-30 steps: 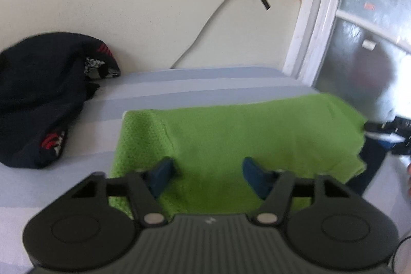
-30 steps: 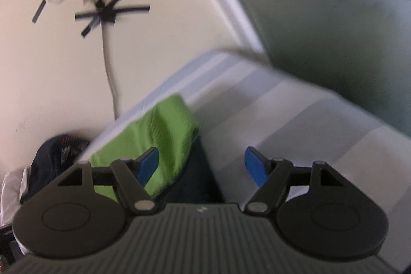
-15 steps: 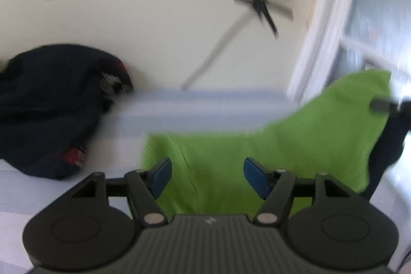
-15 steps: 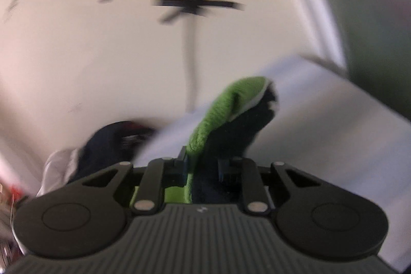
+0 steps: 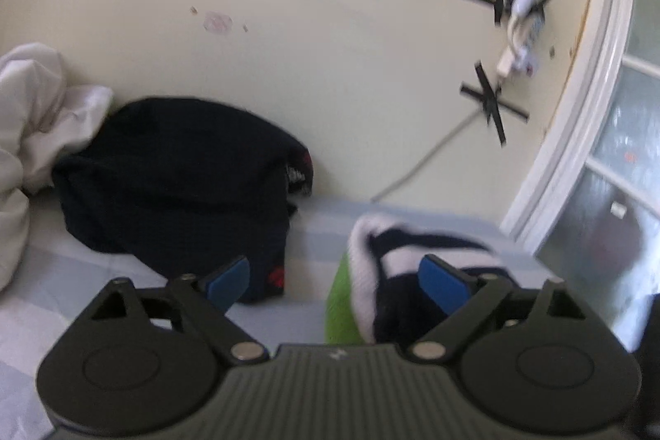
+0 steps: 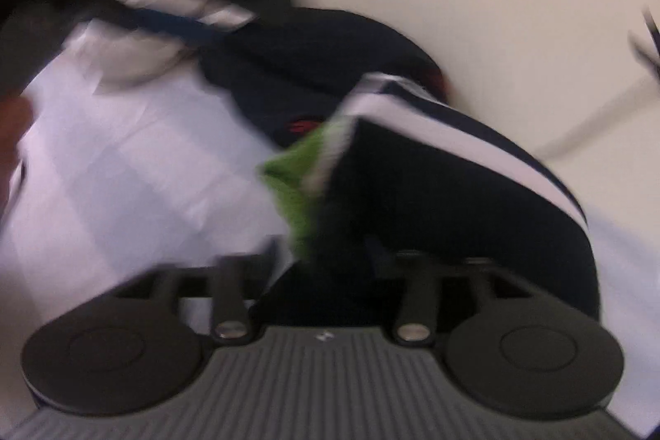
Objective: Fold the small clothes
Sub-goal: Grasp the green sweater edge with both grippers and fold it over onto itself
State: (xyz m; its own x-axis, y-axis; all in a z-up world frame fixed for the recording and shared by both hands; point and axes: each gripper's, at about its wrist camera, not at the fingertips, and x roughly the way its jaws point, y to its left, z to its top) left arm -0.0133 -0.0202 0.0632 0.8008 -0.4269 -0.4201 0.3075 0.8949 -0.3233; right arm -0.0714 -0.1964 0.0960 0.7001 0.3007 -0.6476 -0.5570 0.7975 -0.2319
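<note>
Cloth on cloth, hard plastic close to the lens

The green garment (image 5: 339, 310) is a coarse, matt knit with a navy-and-white striped side; the dark pile (image 5: 177, 184) behind looks like soft, matt fabric. The bed sheet (image 5: 82, 275) is smooth pale cloth. The left gripper (image 5: 338, 285) has a ribbed, matt black plastic body, small shiny metal pins and smooth blue fingers (image 5: 443, 285). The wall (image 5: 288, 27) is matt paint; the tape (image 5: 491, 106) on it seems faintly glossy, though blurred.

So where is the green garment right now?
In the left wrist view the green garment lies folded on the striped bed, low and right of centre, under its navy-and-white striped layer, just right of the dark clothes pile.
</note>
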